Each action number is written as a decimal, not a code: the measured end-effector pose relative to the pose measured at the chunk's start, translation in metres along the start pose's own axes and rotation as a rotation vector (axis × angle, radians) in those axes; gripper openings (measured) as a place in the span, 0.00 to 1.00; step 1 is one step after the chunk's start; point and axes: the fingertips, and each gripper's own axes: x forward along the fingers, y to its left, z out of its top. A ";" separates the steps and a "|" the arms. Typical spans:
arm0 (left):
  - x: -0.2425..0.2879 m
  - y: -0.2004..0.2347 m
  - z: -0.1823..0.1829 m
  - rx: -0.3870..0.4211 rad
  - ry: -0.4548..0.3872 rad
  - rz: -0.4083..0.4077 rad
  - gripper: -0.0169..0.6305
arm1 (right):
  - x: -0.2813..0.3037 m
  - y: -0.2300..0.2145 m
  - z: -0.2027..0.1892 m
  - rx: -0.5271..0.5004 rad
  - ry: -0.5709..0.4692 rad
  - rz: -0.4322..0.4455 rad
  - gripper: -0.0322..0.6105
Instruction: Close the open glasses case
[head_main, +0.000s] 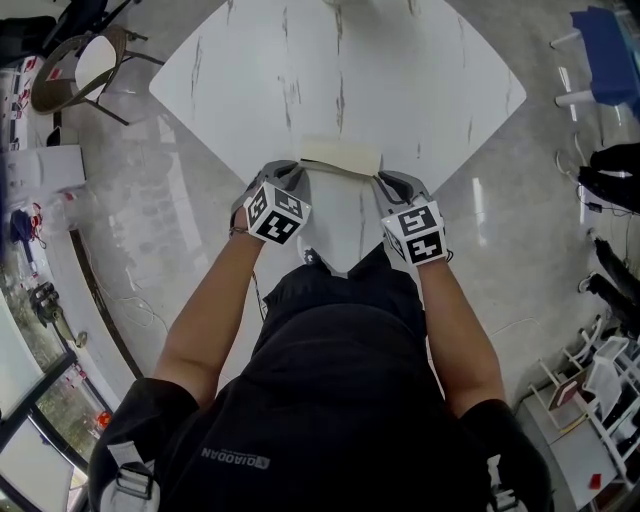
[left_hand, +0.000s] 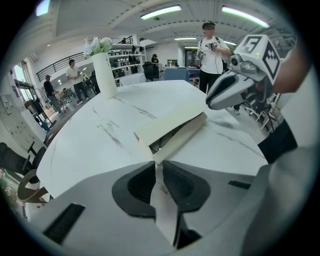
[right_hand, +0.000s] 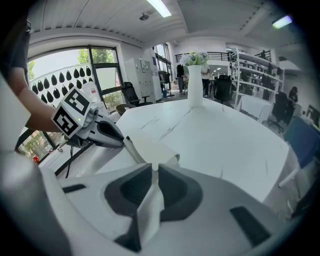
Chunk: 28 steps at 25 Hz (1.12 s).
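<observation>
Currently on record: glasses case (head_main: 340, 155), cream, hard-sided, on the white marbled table (head_main: 420, 70) close to its near corner, straight ahead of the body. Lies lengthwise between the two tools, with the lid (left_hand: 165, 120) propped a little above the base (left_hand: 186, 136) and a dark slot of interior on view at the left end; not yet closed. Left gripper (head_main: 297, 170): jaws pressed almost together, only a sliver between the pads (left_hand: 137, 185), nothing pinched, tips right at the left end of the case, contact uncertain. Right gripper (head_main: 382, 180): same condition, jaws drawn in to a thin slit, clamping nothing, tips at the right end beside the lid's edge. Judged reason for the placement: brackets the case from both ends against sliding on the smooth top, and offers narrow closed tips as blunt pushers for lowering the lid, not as pincers. Forearms (head_main: 210, 310) bare, stretched forward and converging slightly, roughly symmetrical, marker cubes (head_main: 277, 215) uppermost, tools tilted down toward the tabletop. Probable next requirement: even downward pressure on the lid's free edge from both sides, to avoid skewing the lid or skating the case toward the table edge.
</observation>
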 end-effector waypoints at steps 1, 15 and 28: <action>0.000 0.000 0.000 -0.002 -0.002 -0.001 0.11 | 0.001 0.000 -0.002 0.002 0.003 0.002 0.11; -0.022 -0.006 0.003 0.023 0.000 -0.006 0.11 | -0.008 0.007 -0.005 -0.080 0.084 -0.003 0.11; -0.094 -0.023 0.039 -0.022 -0.184 -0.022 0.04 | -0.069 0.029 0.042 -0.055 -0.061 -0.044 0.05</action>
